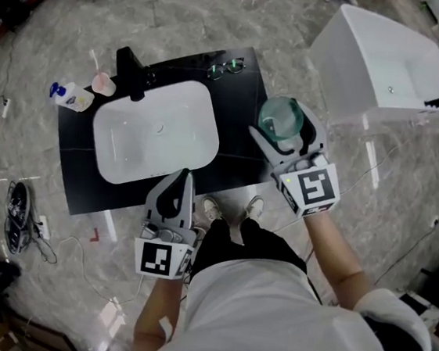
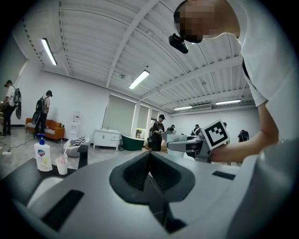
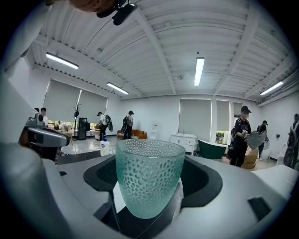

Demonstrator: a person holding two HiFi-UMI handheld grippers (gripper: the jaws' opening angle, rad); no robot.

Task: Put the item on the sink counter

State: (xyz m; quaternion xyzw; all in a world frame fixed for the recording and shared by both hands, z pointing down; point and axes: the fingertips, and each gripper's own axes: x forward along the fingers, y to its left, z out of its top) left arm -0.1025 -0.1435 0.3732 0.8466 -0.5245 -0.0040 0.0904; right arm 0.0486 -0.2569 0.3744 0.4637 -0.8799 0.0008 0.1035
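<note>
A pale green dimpled glass cup stands upright between the jaws of my right gripper, which is shut on it. It hangs above the right end of the black sink counter. The white basin fills the counter's middle. My left gripper is shut and holds nothing; it hovers at the counter's near edge, in front of the basin.
A black tap rises behind the basin. A soap bottle and a small cup with a toothbrush stand at the counter's left end; glasses lie at the back. A white bathtub is at right. Several people stand across the room.
</note>
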